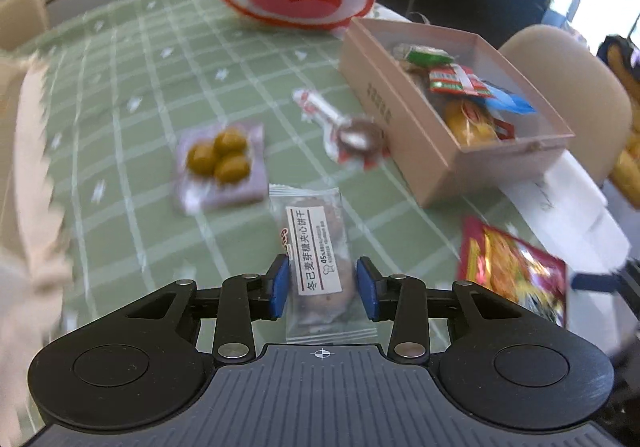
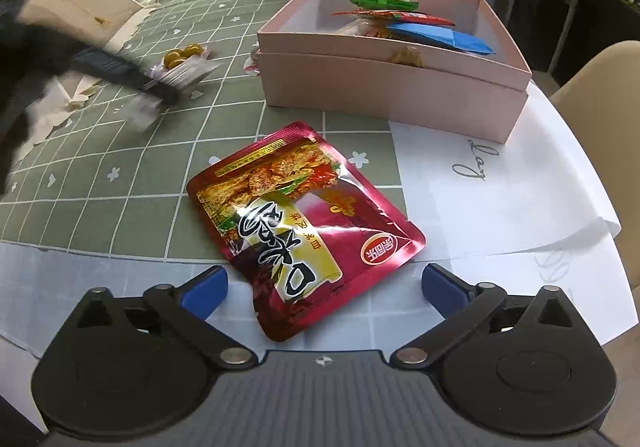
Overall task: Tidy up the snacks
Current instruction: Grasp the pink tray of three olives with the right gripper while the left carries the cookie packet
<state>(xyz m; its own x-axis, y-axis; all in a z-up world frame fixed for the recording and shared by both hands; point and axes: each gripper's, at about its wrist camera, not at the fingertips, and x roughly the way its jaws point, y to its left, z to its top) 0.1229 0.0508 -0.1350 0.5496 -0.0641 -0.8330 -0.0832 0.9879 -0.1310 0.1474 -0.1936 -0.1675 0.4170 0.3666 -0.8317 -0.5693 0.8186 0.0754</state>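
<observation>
Two hand-held grippers work over the bench (image 2: 100,175). The left hand-held gripper (image 1: 323,287) straddles a clear biscuit packet (image 1: 316,259) whose long axis runs straight away from the camera; its blue pads stand just clear of the wrapper. The white label reads 冬己麦芽糖夹心饼干. The right hand-held gripper (image 2: 324,289) is spread wide, released, above a red foil snack pouch (image 2: 304,223) lying diagonally on the bench. Behind, a pink box (image 2: 400,87) holds green, red, blue and yellow packets. White paper beside the box bears handwriting that looks like "Lay".
</observation>
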